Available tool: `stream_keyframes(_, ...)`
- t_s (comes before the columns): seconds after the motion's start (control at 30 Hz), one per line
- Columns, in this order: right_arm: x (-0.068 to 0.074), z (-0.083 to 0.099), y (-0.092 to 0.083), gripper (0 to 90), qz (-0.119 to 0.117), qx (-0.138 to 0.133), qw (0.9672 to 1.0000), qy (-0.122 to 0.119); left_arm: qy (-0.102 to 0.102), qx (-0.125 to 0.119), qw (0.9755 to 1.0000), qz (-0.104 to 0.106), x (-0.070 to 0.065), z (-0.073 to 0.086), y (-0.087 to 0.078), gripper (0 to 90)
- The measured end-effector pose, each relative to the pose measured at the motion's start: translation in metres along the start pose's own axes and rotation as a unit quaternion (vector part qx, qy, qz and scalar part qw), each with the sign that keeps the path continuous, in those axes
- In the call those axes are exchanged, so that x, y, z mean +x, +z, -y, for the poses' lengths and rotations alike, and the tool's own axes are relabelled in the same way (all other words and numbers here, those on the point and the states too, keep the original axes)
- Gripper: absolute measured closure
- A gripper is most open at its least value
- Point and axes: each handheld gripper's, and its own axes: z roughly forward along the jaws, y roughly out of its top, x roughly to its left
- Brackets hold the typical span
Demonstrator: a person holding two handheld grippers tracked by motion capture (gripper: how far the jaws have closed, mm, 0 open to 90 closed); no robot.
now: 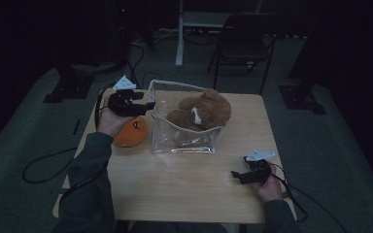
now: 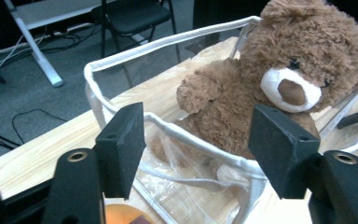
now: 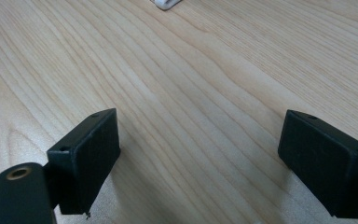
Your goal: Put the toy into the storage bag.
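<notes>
On the table (image 1: 184, 189), seen from the high view, a clear bag (image 1: 184, 138) stood open w/ a brown teddy bear (image 1: 201, 111) already sitting inside it. An orange plush toy (image 1: 130, 132) lay just beside the bag's left wall, outside. The left gripper (image 1: 148, 105) hovered at the bag's left rim; the right gripper (image 1: 236, 174) rested near the table's front-right corner, well apart from everything.

In the left gripper view, the jaws were spread wide, nothing between them, approx. over the white-trimmed rim (image 2: 186, 135) of the bag, the bear's muzzle facing the camera (a sliver of orange showed at the bottom edge).

In the right gripper view, the jaws were spread too, empty, over bare wood.

Judgement: packing looked abt half done — bear in, orange toy not yet in; prob. that toy was left to grab and drop in.
</notes>
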Motion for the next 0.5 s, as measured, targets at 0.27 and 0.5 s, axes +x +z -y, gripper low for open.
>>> stream_keyframes(0.27,0.0,0.0,0.0,12.0,0.0,0.0,1.0,0.0,-0.012,0.003,0.9999,-0.008,0.007,0.012,-0.003,38.4)
stream_keyframes(0.5,0.0,0.0,0.0,12.0,0.0,0.001,1.0,0.0,-0.019,0.011,0.9996,-0.016,0.012,0.024,-0.004,38.4)
